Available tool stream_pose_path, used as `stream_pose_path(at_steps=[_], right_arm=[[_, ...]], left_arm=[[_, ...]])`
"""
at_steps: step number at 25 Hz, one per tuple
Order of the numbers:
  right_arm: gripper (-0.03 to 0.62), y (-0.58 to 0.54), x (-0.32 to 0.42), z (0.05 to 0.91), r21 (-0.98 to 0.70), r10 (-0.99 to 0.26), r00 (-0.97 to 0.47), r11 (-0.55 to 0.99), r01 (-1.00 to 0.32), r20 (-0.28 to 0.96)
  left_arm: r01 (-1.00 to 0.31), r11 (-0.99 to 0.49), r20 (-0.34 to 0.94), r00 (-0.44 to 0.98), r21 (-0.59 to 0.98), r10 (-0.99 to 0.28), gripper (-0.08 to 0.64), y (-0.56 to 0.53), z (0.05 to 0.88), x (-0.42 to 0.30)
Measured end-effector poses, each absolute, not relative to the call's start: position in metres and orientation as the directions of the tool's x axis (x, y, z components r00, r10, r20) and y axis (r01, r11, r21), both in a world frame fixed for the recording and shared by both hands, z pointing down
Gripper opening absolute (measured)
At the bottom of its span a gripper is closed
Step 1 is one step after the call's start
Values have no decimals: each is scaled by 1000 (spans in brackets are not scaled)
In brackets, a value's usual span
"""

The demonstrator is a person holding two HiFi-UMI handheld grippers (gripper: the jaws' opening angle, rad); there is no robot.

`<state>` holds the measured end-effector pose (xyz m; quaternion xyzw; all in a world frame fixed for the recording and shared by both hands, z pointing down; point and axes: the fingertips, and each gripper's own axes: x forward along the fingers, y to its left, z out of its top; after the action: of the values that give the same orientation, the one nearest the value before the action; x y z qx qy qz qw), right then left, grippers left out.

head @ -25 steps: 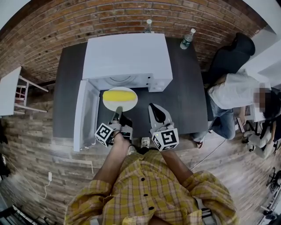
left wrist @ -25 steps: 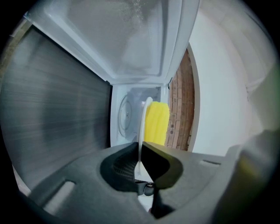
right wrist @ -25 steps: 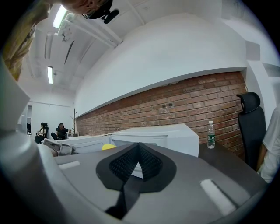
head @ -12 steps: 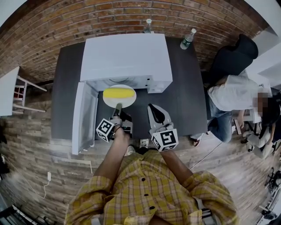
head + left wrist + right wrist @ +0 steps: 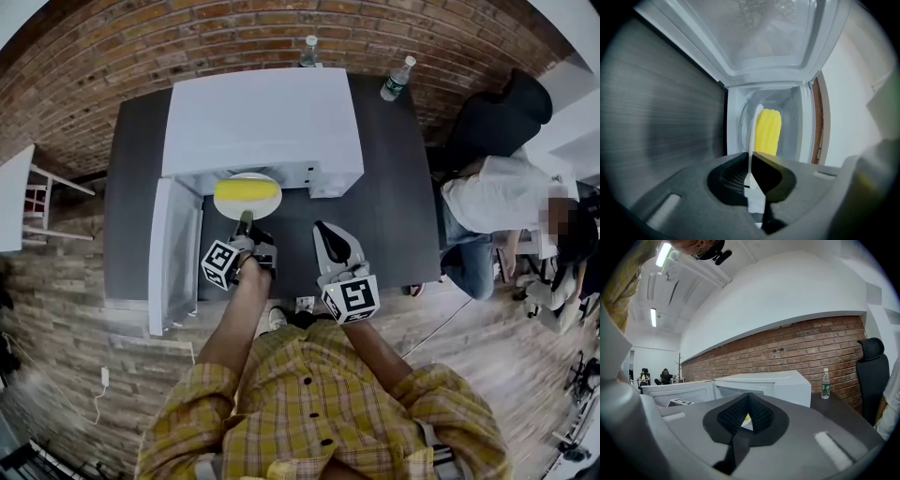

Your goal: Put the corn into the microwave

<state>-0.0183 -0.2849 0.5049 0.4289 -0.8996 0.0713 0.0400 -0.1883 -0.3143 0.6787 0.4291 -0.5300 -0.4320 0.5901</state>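
Observation:
A yellow corn cob [image 5: 246, 190] lies on a white plate [image 5: 249, 212] at the mouth of the open white microwave [image 5: 262, 117]. My left gripper [image 5: 246, 221] is shut on the plate's near rim. In the left gripper view the rim [image 5: 752, 136] runs edge-on between the jaws, with the corn [image 5: 768, 132] beyond it inside the cavity. My right gripper [image 5: 323, 230] hovers over the dark table [image 5: 394, 216] to the right of the plate, shut with nothing in it.
The microwave door [image 5: 175, 253] stands swung open on the left. Two water bottles [image 5: 397, 79] [image 5: 310, 49] stand at the back of the table. A black chair [image 5: 487, 122] and a seated person [image 5: 497, 202] are to the right of the table.
My left gripper has carried the plate with the corn forward, from in front of the microwave into its opening. The right gripper has stayed in place.

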Motion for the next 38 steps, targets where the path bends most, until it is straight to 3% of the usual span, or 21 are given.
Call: stream_pose_path(at_steps=[38], right_arm=[[6,-298,-15,521,-109,-756,-630,621,-776,179]], left_arm=[[94,357,351,76,929,-933,28,-389,719,-203]])
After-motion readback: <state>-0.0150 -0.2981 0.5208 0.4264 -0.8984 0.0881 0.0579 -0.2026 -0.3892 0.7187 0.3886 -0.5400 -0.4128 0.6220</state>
